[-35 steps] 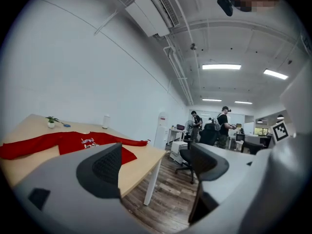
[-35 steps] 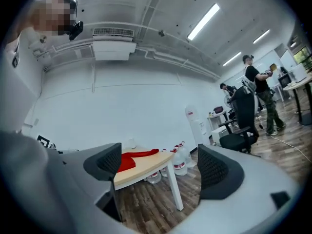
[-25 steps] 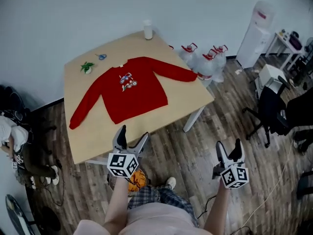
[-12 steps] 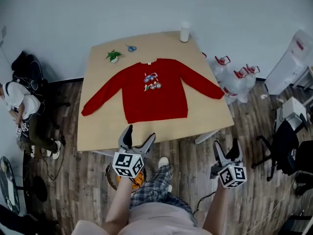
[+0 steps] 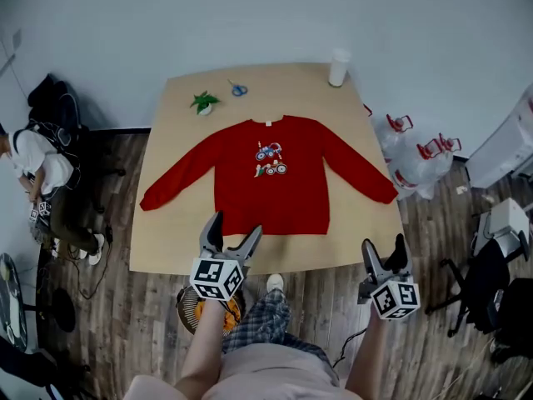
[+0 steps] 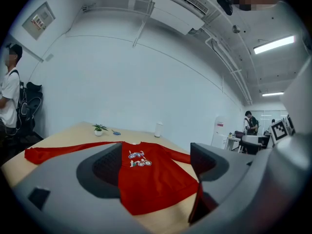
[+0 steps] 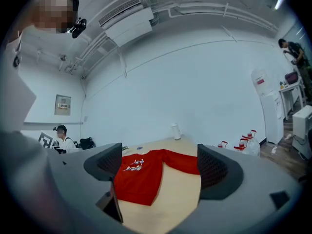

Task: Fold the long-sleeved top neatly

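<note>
Red long-sleeved top (image 5: 271,177) lies flat and front up in the centre of the head view, on the bench (image 5: 171,244). Neck points to the top of the frame and hem to the bottom. Both sleeves are spread and slant down to left and right. No fold made yet.

Left gripper (image 5: 232,233) is at lower centre-left, jaws wide apart, nothing between them. In the picture it sits over the bare bench strip just below the hem, not touching cloth. Right gripper (image 5: 384,251) is at lower right, jaws also apart and empty, off the bench over the floor (image 5: 333,307) and well apart from the top. Both gripper views look out through spread jaws at the top beyond.

Step in hand, my read: approach for the first grasp.
- Take one side at a time, one gripper at the cuff and the other near the shoulder seam.
- Pinch at the edge through both cloth layers, not the flat middle.
- Lift low and lay the sleeve straight across the chest without dragging the body.
- The right cuff (image 5: 388,195) lies near the right bench edge and could likely slip over, so handle it with care.
- Plant (image 5: 204,102), scissors (image 5: 239,88) and white cup (image 5: 338,67) sit at the upper part of the bench, apart from the collar. Keep the cloth off them.
</note>
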`<state>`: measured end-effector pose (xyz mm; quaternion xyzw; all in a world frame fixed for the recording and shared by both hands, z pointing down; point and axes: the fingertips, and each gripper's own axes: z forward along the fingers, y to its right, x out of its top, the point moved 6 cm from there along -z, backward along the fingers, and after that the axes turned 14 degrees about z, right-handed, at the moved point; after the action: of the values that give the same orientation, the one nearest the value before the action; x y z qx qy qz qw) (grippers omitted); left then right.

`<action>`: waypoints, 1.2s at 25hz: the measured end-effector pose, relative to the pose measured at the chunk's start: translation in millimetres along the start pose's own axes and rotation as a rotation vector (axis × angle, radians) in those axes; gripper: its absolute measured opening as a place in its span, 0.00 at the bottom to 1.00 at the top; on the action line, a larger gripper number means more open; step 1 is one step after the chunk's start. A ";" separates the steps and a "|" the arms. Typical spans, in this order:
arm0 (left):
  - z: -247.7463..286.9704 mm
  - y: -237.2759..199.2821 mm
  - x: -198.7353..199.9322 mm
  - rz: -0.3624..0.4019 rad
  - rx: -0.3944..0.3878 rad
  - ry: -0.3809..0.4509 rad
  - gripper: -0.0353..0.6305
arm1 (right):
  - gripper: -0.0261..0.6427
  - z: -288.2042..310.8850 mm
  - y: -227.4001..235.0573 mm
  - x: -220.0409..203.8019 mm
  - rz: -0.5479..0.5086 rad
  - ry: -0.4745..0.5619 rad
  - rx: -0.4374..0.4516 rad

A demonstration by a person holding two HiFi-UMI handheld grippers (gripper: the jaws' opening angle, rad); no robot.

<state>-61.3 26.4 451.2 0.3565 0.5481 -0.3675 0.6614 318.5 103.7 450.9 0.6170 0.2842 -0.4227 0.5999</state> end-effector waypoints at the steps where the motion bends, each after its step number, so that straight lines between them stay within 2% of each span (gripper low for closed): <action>1: 7.8 -5.7 0.9 -0.003 0.009 -0.002 0.68 | 0.74 11.8 1.2 2.6 -0.002 -0.004 0.006; 13: 85.2 -57.7 16.0 -0.019 0.070 -0.004 0.68 | 0.72 134.7 4.7 23.7 -0.022 -0.042 0.083; 21: 90.8 -72.8 20.4 -0.047 0.190 -0.003 0.68 | 0.72 175.1 3.9 35.3 -0.028 -0.086 0.161; 25: 93.2 -76.3 24.5 -0.040 0.222 -0.008 0.68 | 0.72 195.1 4.0 43.8 -0.026 -0.098 0.196; 30: 82.9 -93.1 25.3 -0.036 0.279 -0.032 0.68 | 0.71 231.0 -24.2 49.7 -0.065 -0.143 0.262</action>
<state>-101.2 -92.8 431.8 0.4292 0.4874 -0.4573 0.6074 280.0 -127.7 413.7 0.6488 0.2029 -0.5182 0.5190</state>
